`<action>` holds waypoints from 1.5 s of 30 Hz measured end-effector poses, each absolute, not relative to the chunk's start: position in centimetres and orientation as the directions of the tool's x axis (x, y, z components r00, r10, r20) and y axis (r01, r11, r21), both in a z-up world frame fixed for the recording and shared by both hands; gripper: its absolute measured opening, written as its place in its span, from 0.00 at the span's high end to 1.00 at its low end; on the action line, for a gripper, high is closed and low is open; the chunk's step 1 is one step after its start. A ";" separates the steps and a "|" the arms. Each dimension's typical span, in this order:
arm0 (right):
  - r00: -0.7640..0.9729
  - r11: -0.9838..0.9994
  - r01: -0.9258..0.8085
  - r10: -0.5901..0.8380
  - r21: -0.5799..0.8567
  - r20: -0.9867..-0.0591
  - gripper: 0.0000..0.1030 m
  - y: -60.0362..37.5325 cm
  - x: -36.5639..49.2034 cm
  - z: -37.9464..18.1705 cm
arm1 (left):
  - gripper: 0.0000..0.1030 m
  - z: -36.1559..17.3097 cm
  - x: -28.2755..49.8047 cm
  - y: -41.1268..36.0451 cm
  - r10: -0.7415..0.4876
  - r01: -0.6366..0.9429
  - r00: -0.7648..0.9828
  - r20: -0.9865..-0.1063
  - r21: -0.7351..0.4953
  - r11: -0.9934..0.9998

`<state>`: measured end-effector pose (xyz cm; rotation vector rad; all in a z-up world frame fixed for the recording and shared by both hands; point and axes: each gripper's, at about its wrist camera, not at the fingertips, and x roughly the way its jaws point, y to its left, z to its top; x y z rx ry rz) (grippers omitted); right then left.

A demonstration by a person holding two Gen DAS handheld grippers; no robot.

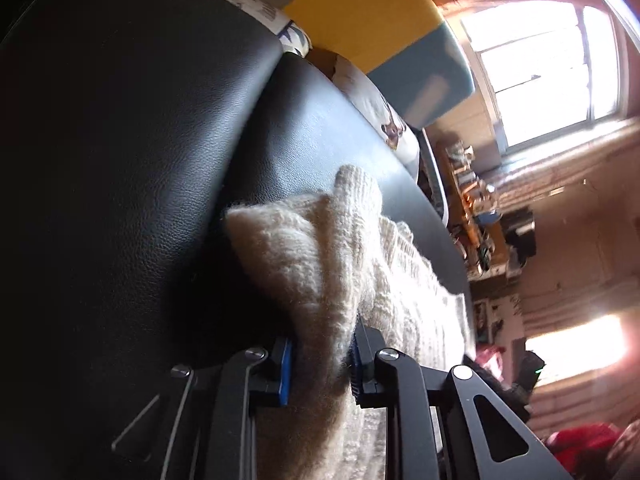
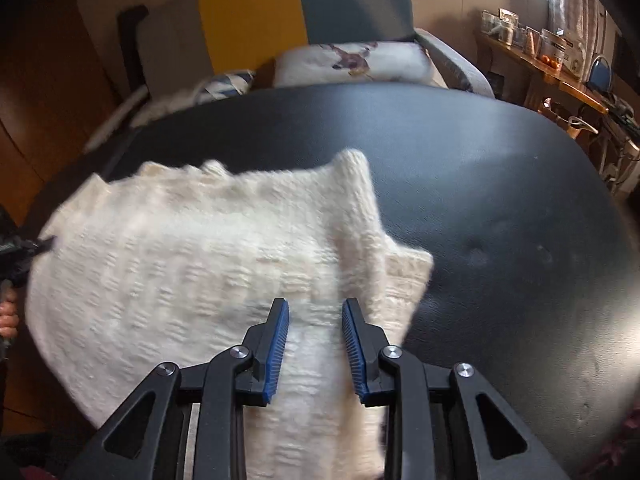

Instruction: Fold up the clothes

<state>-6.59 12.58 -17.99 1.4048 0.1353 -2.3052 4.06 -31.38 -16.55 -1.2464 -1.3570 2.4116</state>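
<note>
the cream knit sweater (image 2: 192, 264) is lying spread on the black leather surface (image 2: 500, 208), its near part hanging toward the cameras, and both grippers are working it. the left gripper (image 1: 320, 364) is turned on its side and its blue-padded fingers (image 1: 285, 372) are clamping a thick bunched ridge of the knit, wool bulging up between them. the right gripper (image 2: 314, 348) is sitting over the near part of the sweater with its fingers (image 2: 276, 344) apart, knit showing in the gap; whether the pads are actually pinching cloth, i cannot tell, and the fabric is blurring here.

a folded flap is standing up past the right fingers, with a ribbed corner poking out to the right over the leather. behind the surface, a deer-print cushion (image 2: 356, 62) is resting against an armchair.

judging by the look, this chunky wool is soft, floppy and fairly light, stretching and sagging rather than holding a crease. it is probably gripping well on the ribbed pads, so the best hold seems to be the firmer edges and corners, both layers together, not the loose middle.
</note>
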 end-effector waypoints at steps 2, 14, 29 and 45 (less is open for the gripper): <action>-0.381 -0.898 0.418 -0.312 0.139 -0.870 0.74 12.8 -6.6 -18.7 | 0.80 -16.3 4.1 -31.4 0.446 0.282 -0.667 -0.597 -0.756 -0.590; -0.370 -0.901 0.403 -0.317 0.157 -0.873 0.74 13.1 -6.1 -18.7 | 0.80 -10.6 2.8 -29.3 0.485 0.223 -0.750 -0.450 -0.862 -0.454; -0.349 -0.886 0.418 -0.363 0.203 -0.864 0.74 14.0 -5.7 -18.6 | 0.80 -2.3 -2.3 -19.6 0.522 0.149 -0.754 -0.399 -0.878 -0.456; -0.339 -0.858 0.416 -0.452 0.300 -0.825 0.73 15.4 -6.5 -18.8 | 0.80 -5.5 -7.9 -5.5 0.661 0.098 -0.540 -0.521 -0.819 -0.565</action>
